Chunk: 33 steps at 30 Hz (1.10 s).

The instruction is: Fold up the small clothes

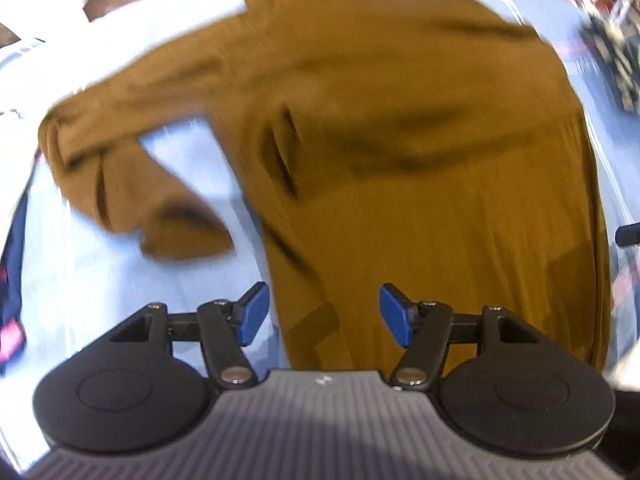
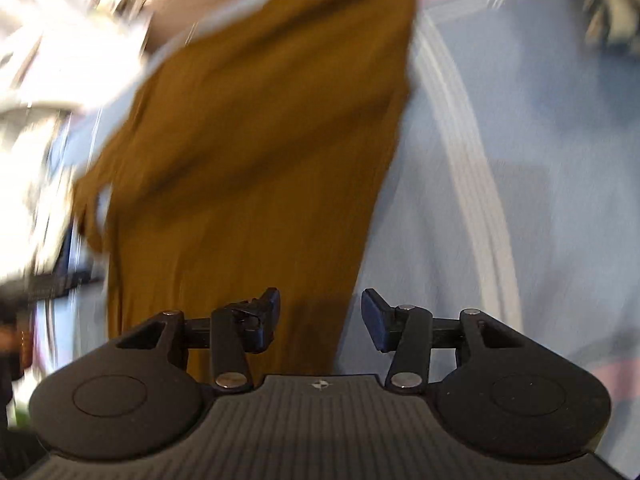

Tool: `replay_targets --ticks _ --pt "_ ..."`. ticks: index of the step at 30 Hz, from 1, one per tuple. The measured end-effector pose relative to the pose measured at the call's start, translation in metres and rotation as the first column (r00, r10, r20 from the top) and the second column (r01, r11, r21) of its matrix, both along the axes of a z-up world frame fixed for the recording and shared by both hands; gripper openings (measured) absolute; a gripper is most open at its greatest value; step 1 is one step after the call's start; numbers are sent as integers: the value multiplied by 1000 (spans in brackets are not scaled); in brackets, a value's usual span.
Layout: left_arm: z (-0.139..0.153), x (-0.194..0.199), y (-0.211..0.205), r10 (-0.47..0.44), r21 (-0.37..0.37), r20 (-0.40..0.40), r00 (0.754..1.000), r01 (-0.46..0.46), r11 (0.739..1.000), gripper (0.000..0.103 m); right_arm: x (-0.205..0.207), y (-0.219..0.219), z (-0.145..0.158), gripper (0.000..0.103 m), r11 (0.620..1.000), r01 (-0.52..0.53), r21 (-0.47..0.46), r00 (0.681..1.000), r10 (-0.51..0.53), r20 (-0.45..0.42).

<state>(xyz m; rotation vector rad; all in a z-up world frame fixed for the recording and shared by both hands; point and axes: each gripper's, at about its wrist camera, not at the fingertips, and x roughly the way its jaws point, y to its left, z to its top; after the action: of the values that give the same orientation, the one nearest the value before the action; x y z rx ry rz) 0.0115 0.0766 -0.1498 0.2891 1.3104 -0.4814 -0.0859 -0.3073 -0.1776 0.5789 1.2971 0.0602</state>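
A mustard-brown small shirt (image 1: 400,140) lies spread on a light blue surface (image 1: 192,272). One sleeve (image 1: 132,168) lies bent at the left. My left gripper (image 1: 324,312) is open and empty, just above the shirt's near left edge. The shirt also shows in the right wrist view (image 2: 248,152), stretching away from me. My right gripper (image 2: 320,316) is open and empty, over the shirt's near right edge. Both views are blurred by motion.
A dark blue and red item (image 1: 12,280) lies at the far left edge. White objects (image 2: 52,48) sit at the upper left of the right wrist view. A pale curved band (image 2: 472,160) runs across the blue surface (image 2: 540,160) at the right.
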Motion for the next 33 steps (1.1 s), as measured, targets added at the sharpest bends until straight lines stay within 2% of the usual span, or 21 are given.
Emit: replay_targets --ticks 4,8,9,13,14,15,16,17,18,19,20,25,27,28,29,30,31,32,33 --pt "-4 -48 5 -54 64 -17 998 55 996 61 -31 40 0 77 992 -110 70 991 115 -73" --pt "-16 -77 15 -62 75 -86 994 68 995 61 -37 73 2 75 984 -174 -25 980 171 -105" --pt "-18 -81 17 -59 81 -93 994 66 994 61 -35 79 0 72 981 -189 -46 976 182 -122" --pt "-29 -92 21 -36 91 -109 993 46 995 61 -36 106 -12 69 952 -275 -136 952 249 -179" --pt "-29 -94 23 -33 89 -102 994 42 995 61 -36 110 -15 62 943 -289 -167 947 255 -196" --pt "-29 -95 23 -31 85 -96 995 39 996 61 -37 111 -17 46 934 -298 -194 944 259 -205" --pt "-28 -97 24 -28 81 -93 995 36 996 57 -39 112 -20 34 925 -309 -219 941 264 -214" --pt "-26 -98 25 -29 71 -90 996 35 997 43 -41 112 -22 11 919 -316 -236 938 266 -221" --pt "-23 -99 27 -29 61 -90 995 35 998 35 -43 109 -21 6 920 -308 -242 941 258 -218" --pt "-21 -100 29 -30 55 -96 995 35 998 26 -49 102 -19 6 925 -294 -240 946 245 -214" --pt "-19 -101 31 -31 54 -102 994 37 998 24 -51 98 -18 5 929 -284 -236 948 235 -215" --pt "-17 -100 52 24 64 -114 993 -17 998 25 -72 61 -11 1 952 -201 -230 957 141 -252" --pt "-12 -96 57 48 67 -94 994 -42 997 26 -85 48 -20 1 966 -143 -217 952 74 -298" --pt "-7 -92 59 61 60 -75 995 -57 997 27 -89 42 -22 1 976 -102 -190 955 42 -295" --pt "1 -88 61 74 53 -48 996 -71 996 33 -92 37 -21 4 980 -71 -186 958 15 -286" --pt "10 -84 61 85 48 -13 996 -84 995 40 -92 33 -19 22 976 -53 -211 959 -9 -283" --pt "21 -79 60 95 38 29 995 -96 995 56 -92 29 -15 27 970 -39 -241 961 -29 -274" --pt "31 -73 59 105 11 74 992 -106 994 66 -90 26 -8 29 963 -29 -268 968 -40 -248" --pt "39 -67 58 111 -30 109 988 -108 994 66 -86 23 -1 30 959 -13 -284 978 -47 -205"
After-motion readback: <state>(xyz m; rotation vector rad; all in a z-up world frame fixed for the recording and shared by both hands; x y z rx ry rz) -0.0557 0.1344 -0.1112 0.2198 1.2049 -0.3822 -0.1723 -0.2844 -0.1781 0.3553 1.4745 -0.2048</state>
